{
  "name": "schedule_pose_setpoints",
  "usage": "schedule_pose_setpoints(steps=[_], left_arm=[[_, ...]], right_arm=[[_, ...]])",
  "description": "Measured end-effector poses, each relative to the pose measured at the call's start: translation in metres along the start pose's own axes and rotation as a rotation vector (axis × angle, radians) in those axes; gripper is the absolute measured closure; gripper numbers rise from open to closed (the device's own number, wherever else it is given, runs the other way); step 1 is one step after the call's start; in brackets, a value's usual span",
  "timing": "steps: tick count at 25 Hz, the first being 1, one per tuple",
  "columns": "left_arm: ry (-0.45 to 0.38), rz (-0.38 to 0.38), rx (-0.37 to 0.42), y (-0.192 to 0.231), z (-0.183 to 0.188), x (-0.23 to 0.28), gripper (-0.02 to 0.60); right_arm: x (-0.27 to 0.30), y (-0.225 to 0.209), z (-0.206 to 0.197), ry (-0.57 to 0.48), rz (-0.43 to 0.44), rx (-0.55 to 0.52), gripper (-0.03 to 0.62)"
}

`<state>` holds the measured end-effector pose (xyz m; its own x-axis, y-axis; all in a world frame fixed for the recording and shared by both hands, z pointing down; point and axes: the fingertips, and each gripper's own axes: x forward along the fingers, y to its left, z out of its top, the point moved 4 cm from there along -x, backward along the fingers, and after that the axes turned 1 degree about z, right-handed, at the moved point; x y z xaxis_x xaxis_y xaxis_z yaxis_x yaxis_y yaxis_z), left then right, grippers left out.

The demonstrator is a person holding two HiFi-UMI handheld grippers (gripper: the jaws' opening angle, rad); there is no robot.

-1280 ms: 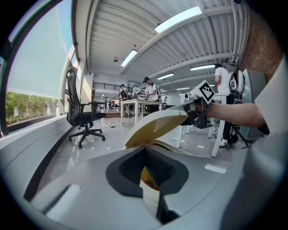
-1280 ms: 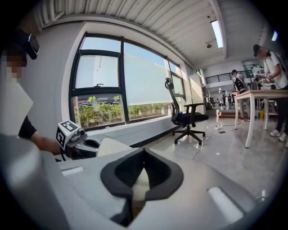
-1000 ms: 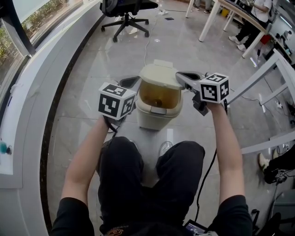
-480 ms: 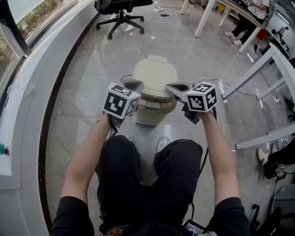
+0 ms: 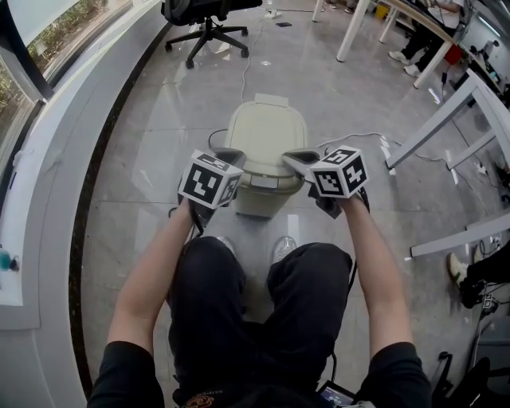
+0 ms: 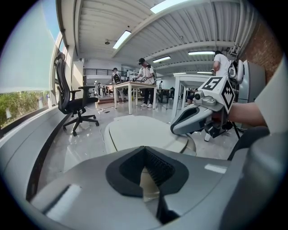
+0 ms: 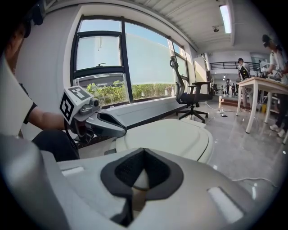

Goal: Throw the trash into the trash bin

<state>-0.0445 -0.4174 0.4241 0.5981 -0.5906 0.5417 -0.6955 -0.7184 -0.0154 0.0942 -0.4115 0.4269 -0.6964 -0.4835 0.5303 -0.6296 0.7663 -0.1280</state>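
Note:
A beige trash bin (image 5: 265,139) stands on the floor between my feet, its lid down and flat; no trash shows. My left gripper (image 5: 232,152) hovers at the bin's front left corner, jaws shut with nothing in them. At the front right corner my right gripper (image 5: 296,158) is shut too, and empty. In the left gripper view the closed tips (image 6: 144,149) point across the lid (image 6: 137,133) toward the right gripper (image 6: 181,130). The right gripper view shows its own closed tips (image 7: 143,151), the lid (image 7: 173,134) and the left gripper (image 7: 120,131).
A black office chair (image 5: 209,16) stands far ahead on the left. White table legs (image 5: 434,119) and a floor cable (image 5: 358,137) lie to the right. A curved window ledge (image 5: 48,183) runs along the left. My shoes (image 5: 280,249) sit just before the bin.
The bin's lid was raised a second ago, showing an amber inside; it now lies closed. Both grippers have sunk lower and drawn slightly toward me.

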Motion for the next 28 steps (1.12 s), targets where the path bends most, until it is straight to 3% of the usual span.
schedule_pose_setpoints(steps=[4, 11, 21, 28], left_arm=[[0.035, 0.004, 0.006, -0.005, -0.006, 0.004, 0.575], [0.017, 0.027, 0.007, -0.004, -0.004, 0.002, 0.575], [-0.206, 0.044, 0.050, -0.005, 0.051, -0.044, 0.575], [-0.316, 0.015, 0.094, -0.046, 0.073, -0.087, 0.575]], right_arm=[[0.003, 0.001, -0.004, 0.029, -0.018, -0.012, 0.592], [0.002, 0.003, -0.003, 0.005, -0.036, -0.016, 0.592], [-0.045, 0.015, 0.027, -0.170, -0.097, -0.030, 0.592], [-0.086, 0.058, 0.045, -0.293, -0.167, -0.130, 0.592]])
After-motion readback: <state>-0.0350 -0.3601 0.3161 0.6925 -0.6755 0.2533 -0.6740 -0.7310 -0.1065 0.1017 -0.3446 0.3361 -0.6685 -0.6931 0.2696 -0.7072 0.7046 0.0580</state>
